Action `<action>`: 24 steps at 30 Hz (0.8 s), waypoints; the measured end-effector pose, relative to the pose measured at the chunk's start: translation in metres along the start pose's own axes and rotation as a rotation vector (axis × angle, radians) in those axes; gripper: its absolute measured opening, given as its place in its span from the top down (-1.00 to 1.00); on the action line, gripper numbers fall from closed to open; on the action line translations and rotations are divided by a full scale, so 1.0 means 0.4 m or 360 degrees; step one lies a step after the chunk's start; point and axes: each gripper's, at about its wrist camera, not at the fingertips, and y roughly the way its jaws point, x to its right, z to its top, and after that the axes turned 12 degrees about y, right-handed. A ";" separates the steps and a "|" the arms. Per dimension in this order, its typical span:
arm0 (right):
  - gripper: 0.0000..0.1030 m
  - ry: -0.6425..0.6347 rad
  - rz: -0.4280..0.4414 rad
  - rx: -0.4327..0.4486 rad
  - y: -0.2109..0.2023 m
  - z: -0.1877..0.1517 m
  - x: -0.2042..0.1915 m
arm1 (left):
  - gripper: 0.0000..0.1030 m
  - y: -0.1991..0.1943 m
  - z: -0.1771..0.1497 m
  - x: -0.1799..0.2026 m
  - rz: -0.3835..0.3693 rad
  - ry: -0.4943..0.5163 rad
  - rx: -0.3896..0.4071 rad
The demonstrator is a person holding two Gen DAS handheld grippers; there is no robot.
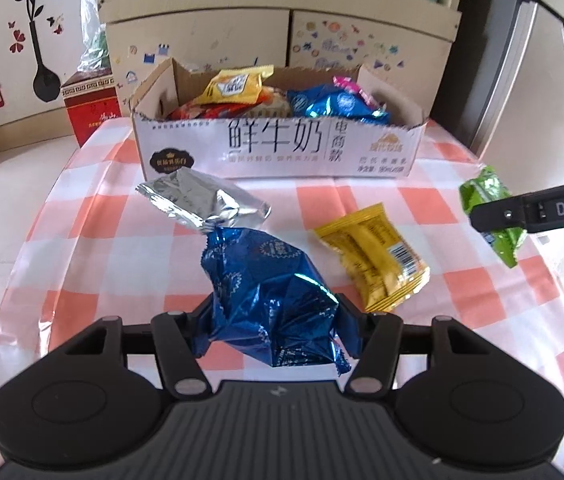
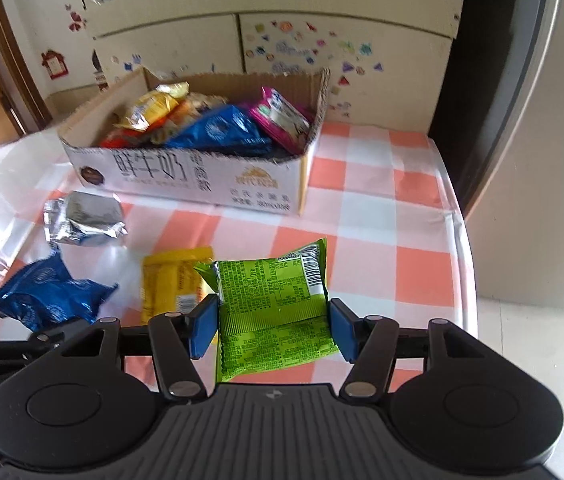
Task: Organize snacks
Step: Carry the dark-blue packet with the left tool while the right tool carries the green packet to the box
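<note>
My left gripper (image 1: 278, 316) is shut on a crumpled blue foil snack packet (image 1: 270, 292), held above the checked tablecloth. My right gripper (image 2: 274, 326) is shut on a green snack packet (image 2: 274, 312), its blue pads (image 2: 203, 330) pressing both sides; the same green snack packet (image 1: 489, 208) and a black finger show at the right edge of the left wrist view. A yellow packet (image 1: 377, 256) and a silver foil packet (image 1: 202, 204) lie on the cloth. Behind them stands an open cardboard box (image 1: 278, 148) with several snacks inside.
The table (image 2: 401, 208) has an orange-and-white checked cloth and its right edge drops to a pale floor. A cream cabinet (image 1: 274, 32) with stickers stands behind the box. A red box (image 1: 90, 108) sits on the floor at the left.
</note>
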 end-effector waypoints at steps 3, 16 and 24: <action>-0.27 0.0003 0.0025 0.0030 -0.016 0.002 -0.008 | -0.14 -0.019 0.006 0.006 -0.0006 0.0012 0.0039; -0.27 0.0006 0.0077 0.0135 -0.045 0.023 -0.038 | -0.14 -0.084 0.050 -0.021 -0.0002 -0.0031 0.0221; -0.27 -0.0036 0.0071 0.0153 -0.044 0.028 -0.053 | -0.14 -0.098 0.054 -0.048 -0.0006 -0.0089 0.0253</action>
